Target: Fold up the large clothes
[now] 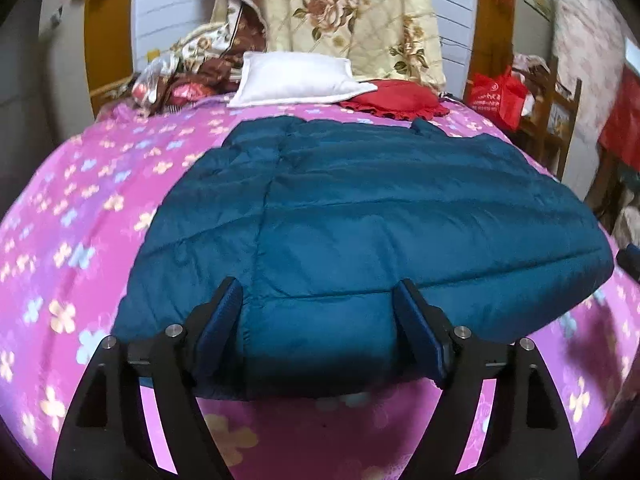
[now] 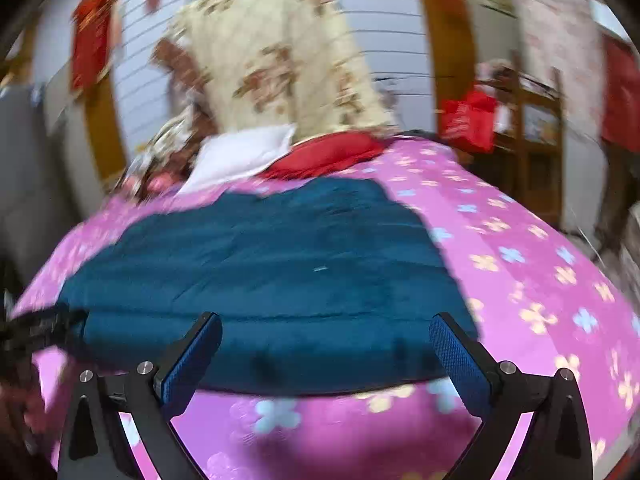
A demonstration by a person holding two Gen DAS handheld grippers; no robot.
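Black two-finger left gripper (image 1: 318, 312) with blue pads is sitting nearest the lens, at 6 o'clock in the left wrist view, and its fingers are standing wide apart, holding nothing. Between them the near hem of the teal quilted puffy jacket (image 1: 360, 216) is showing; whether the pads are touching the fabric, I cannot tell. The black two-finger right gripper (image 2: 326, 344) is also spread apart and is hovering at the near edge of the same jacket in its own blurred view.

The jacket is lying quite flat on the pink bedcover with pale flower print (image 1: 80, 208), filling the centre and running toward 12 o'clock. I am judging that it is already spread out, maybe with the sleeves turned in, since no sleeve is visible; the main folds are probably still waiting to be done.

Farther, toward 12 o'clock, a white square pillow (image 1: 296, 78) and a red frilled cushion (image 1: 396, 100) are resting at the head of the bed. Behind them a cream quilt with rose pattern (image 1: 352, 16) is hanging, and a red shopping bag (image 1: 498, 94) is standing at 2 o'clock.
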